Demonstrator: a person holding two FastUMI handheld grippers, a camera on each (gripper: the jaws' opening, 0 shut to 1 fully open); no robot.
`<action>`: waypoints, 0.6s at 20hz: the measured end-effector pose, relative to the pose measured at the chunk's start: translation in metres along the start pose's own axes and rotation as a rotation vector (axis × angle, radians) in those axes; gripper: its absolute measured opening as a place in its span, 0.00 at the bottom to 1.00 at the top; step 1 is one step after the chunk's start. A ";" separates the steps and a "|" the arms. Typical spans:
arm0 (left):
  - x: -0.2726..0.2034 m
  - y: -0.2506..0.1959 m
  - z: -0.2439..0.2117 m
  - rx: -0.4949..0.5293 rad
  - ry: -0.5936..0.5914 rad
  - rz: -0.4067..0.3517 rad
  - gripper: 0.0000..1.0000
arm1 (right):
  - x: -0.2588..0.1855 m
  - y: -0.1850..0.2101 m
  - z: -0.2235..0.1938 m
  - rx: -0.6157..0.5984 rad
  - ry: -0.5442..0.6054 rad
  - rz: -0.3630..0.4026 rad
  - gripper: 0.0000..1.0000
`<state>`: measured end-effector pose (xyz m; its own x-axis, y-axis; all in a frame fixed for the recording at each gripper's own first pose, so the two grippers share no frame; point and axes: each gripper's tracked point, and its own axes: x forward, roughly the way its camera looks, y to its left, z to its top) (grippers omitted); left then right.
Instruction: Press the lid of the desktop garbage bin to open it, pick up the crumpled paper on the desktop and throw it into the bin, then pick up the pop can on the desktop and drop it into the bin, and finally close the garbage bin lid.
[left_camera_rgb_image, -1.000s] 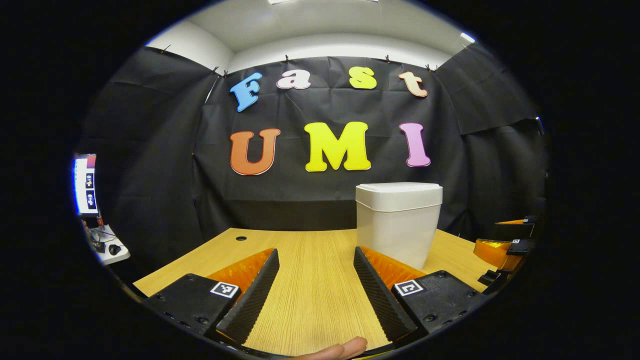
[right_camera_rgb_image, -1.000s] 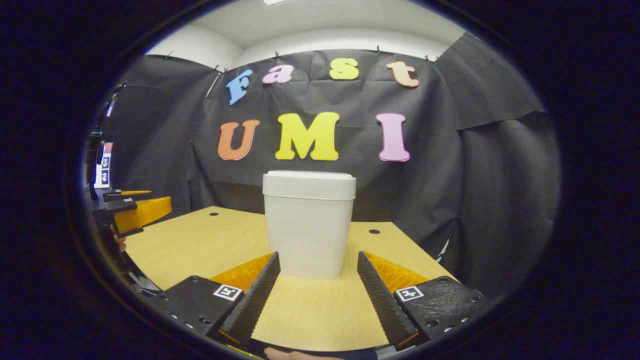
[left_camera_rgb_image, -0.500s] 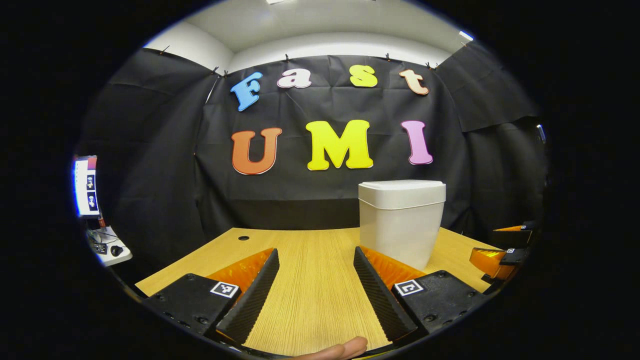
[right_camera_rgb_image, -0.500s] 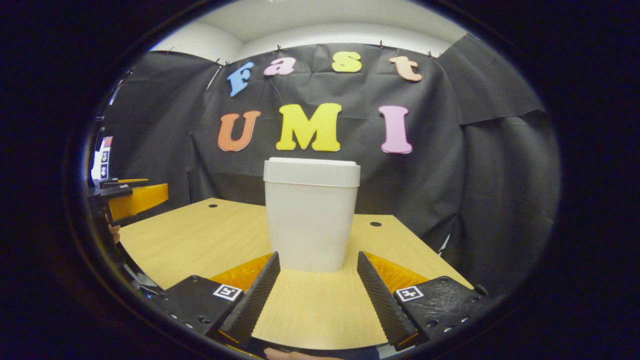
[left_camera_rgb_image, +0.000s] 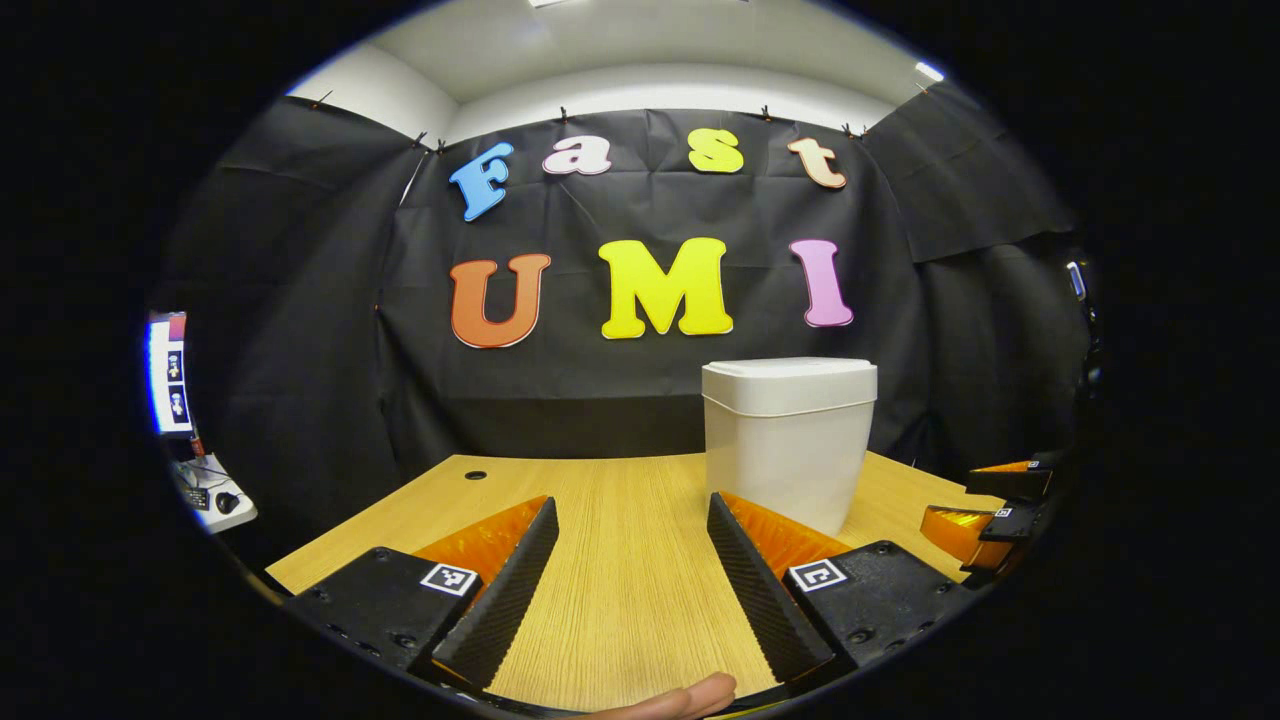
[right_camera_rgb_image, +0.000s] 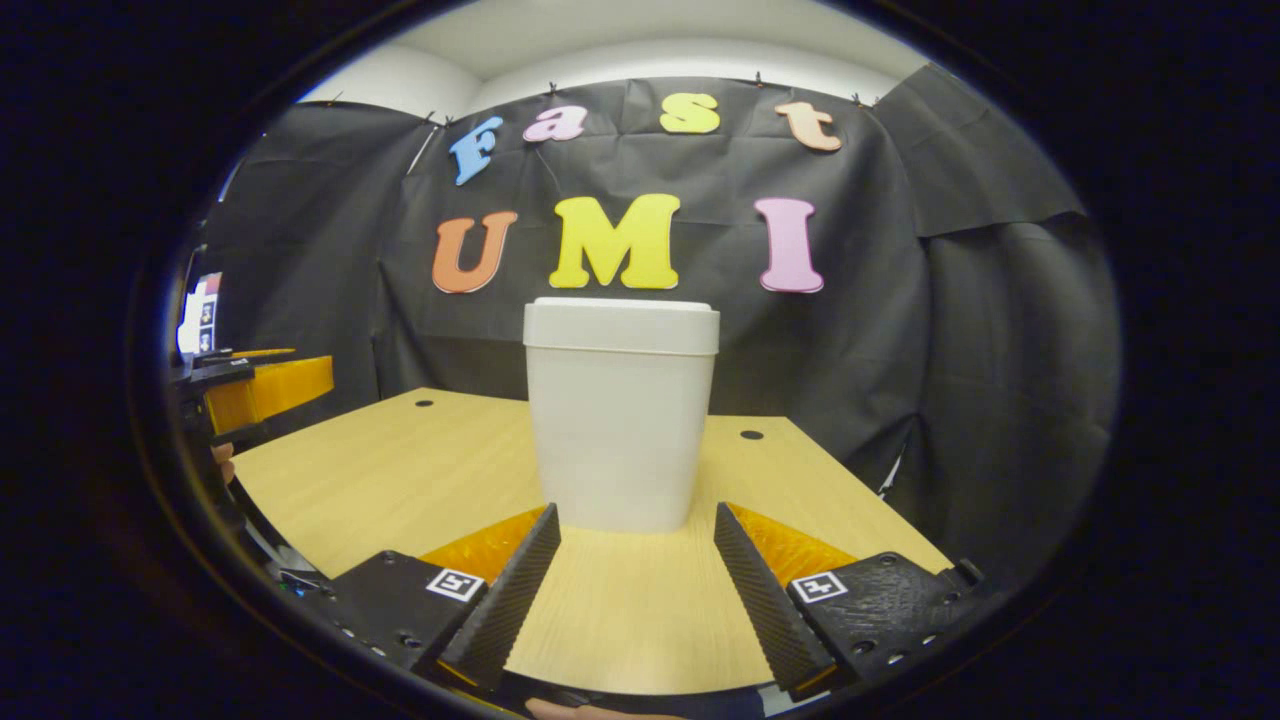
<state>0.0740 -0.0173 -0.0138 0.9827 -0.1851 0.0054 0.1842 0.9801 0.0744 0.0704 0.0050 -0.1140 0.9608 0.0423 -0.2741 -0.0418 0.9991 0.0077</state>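
One white garbage bin (right_camera_rgb_image: 620, 420) of smooth matte plastic, tapering toward its base with rounded corners, stands upright on the wood-grain desk (right_camera_rgb_image: 400, 480), its flat lid (right_camera_rgb_image: 621, 325) closed. It sits just ahead of the right gripper (right_camera_rgb_image: 632, 522), whose ridged fingers are spread apart and empty. To the bin's left, the left gripper (left_camera_rgb_image: 628, 510) is likewise parted over bare desk.

each gripper, left gripper (left_camera_rgb_image: 632, 512) & right gripper (right_camera_rgb_image: 634, 518), has two wedge-shaped ribbed fingers on translucent ribbed backing, bolted w/ small screws to matte textured blocks, each w/ a square b/w marker tag; a bare fingertip (left_camera_rgb_image: 690, 697), prob. a thumb, pokes in below.
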 end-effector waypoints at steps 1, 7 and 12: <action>0.000 0.000 -0.001 -0.002 0.005 -0.001 0.97 | 0.000 -0.002 -0.001 0.001 0.002 -0.005 0.95; 0.000 0.000 -0.002 0.007 0.007 0.004 0.97 | 0.003 -0.005 -0.004 0.011 0.016 -0.017 0.95; 0.001 -0.001 -0.003 0.005 0.008 -0.005 0.97 | 0.003 -0.004 -0.006 0.000 0.020 -0.019 0.98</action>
<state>0.0747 -0.0187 -0.0167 0.9819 -0.1896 -0.0026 0.1892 0.9788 0.0791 0.0721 0.0009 -0.1204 0.9558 0.0230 -0.2931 -0.0233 0.9997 0.0023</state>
